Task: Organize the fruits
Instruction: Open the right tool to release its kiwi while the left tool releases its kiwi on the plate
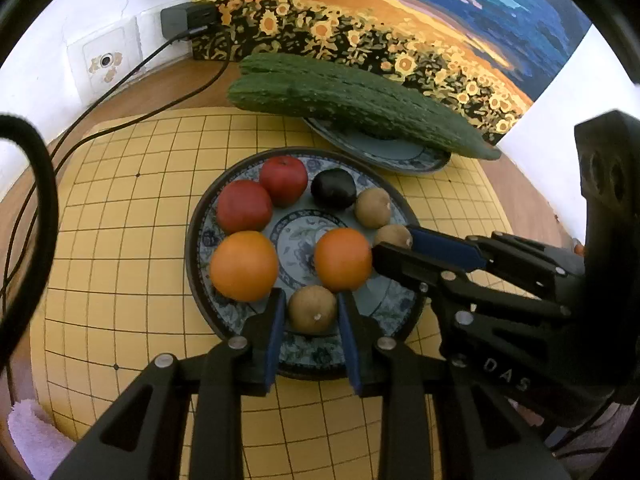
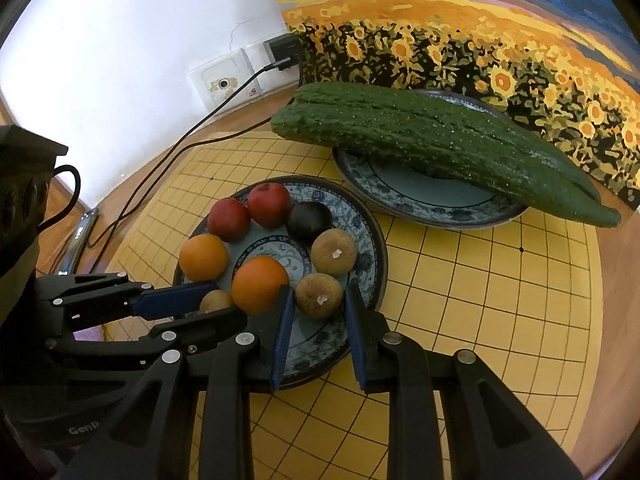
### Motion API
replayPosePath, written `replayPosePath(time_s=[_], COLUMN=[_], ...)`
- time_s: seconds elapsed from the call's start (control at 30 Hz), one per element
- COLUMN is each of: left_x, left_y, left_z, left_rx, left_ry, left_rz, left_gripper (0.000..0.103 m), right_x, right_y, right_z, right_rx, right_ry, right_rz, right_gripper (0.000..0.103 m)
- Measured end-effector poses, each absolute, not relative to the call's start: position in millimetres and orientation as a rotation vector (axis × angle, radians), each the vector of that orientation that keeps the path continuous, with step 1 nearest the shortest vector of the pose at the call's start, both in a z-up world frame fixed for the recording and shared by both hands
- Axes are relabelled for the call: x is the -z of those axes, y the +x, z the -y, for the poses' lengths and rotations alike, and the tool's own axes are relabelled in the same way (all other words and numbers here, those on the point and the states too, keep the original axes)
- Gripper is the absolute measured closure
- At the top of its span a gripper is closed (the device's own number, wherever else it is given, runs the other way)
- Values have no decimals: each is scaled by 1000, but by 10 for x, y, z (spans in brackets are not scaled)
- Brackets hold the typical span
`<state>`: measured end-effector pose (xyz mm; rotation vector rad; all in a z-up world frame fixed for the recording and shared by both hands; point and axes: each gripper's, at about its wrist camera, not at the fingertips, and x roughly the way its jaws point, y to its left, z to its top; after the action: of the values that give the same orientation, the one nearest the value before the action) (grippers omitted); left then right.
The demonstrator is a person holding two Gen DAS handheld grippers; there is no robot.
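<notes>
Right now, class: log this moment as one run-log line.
left gripper: open around brown fruit | right gripper: open around another brown fruit | plate: oranges, red fruits, dark fruit | far plate: cucumbers

Wood table [image 2: 616,300] w/ yellow grid board [image 2: 480,280], 2 plates [image 2: 376,264] atop.

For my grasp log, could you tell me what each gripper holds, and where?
Cannot tell: left gripper flanks the front brown fruit, right gripper the side brown fruit, at their sides; both on the plate.
</notes>
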<state>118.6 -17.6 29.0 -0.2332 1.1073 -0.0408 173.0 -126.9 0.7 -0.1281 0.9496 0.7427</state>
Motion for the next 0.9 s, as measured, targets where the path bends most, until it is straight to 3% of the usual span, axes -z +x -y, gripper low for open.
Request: replayPosePath(time_s=[0.4,0.53,0.9], left_x=[-422,-504,-580], left_y=[1044,951,697], left_z=[144,122,24], left_rx=[39,21,-52], left_ry=[-226,-215,-235], left_rz=[-1092,-1079,-1080], left_gripper=[72,67,67], right_x=[-126,-165,-270], right_y=[1583,1512,1230], right_z=[1373,1420,1489], right_rx=[-718,-706,-689], right_ry=[-100,-91,-89], right_rz=[-918,-913,-910], right_gripper=[59,59,58])
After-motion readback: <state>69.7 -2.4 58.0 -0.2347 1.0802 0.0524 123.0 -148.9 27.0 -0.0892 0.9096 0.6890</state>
